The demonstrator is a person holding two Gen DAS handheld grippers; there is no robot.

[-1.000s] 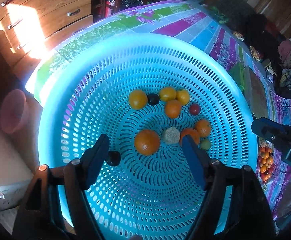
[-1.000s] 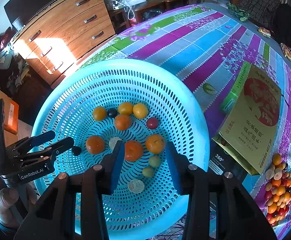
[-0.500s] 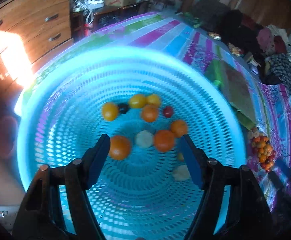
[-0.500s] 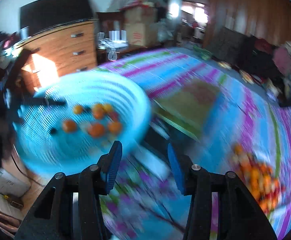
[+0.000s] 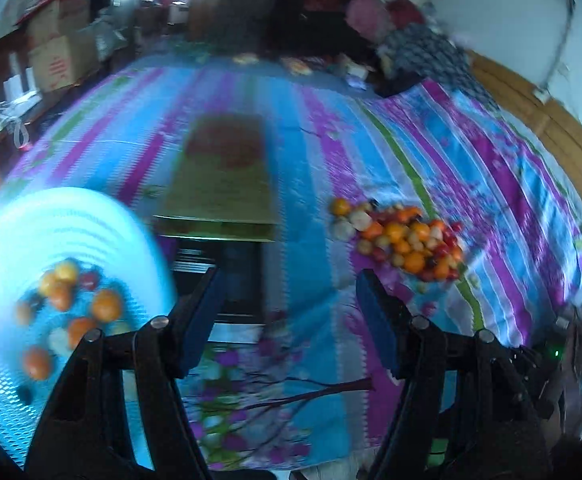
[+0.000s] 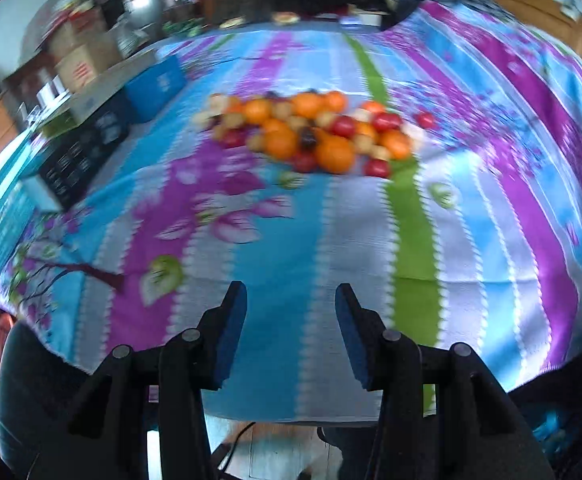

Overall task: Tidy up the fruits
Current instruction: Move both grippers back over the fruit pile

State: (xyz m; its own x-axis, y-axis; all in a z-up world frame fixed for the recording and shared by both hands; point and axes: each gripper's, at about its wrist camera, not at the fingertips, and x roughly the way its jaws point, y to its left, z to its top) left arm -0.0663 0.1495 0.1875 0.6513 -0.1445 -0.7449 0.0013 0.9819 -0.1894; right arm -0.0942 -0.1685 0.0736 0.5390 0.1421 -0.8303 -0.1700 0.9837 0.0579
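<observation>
A heap of small fruits (image 6: 311, 132), orange, red and pale, lies on the striped floral cloth (image 6: 291, 240); the same heap of fruits (image 5: 403, 236) shows right of centre in the left wrist view. The light blue perforated basket (image 5: 103, 216) stands at the left edge, with several fruits (image 5: 71, 304) in its bottom. My left gripper (image 5: 289, 280) is open and empty above the cloth, between basket and heap. Short of the heap, near the cloth's front edge, my right gripper (image 6: 289, 294) is open with nothing between its fingers. Both views are blurred by motion.
A flat green and red box (image 5: 219, 184) lies on the cloth beside the basket, on top of a dark box (image 5: 227, 280). In the right wrist view a dark box (image 6: 83, 148) and a blue box (image 6: 155, 84) stand at the left. Clothes and cartons crowd the far end.
Both grippers have swung right, away from the basket towards the heap of fruits on the cloth. The basket has slid to the left edge of the left view and left the right view.
</observation>
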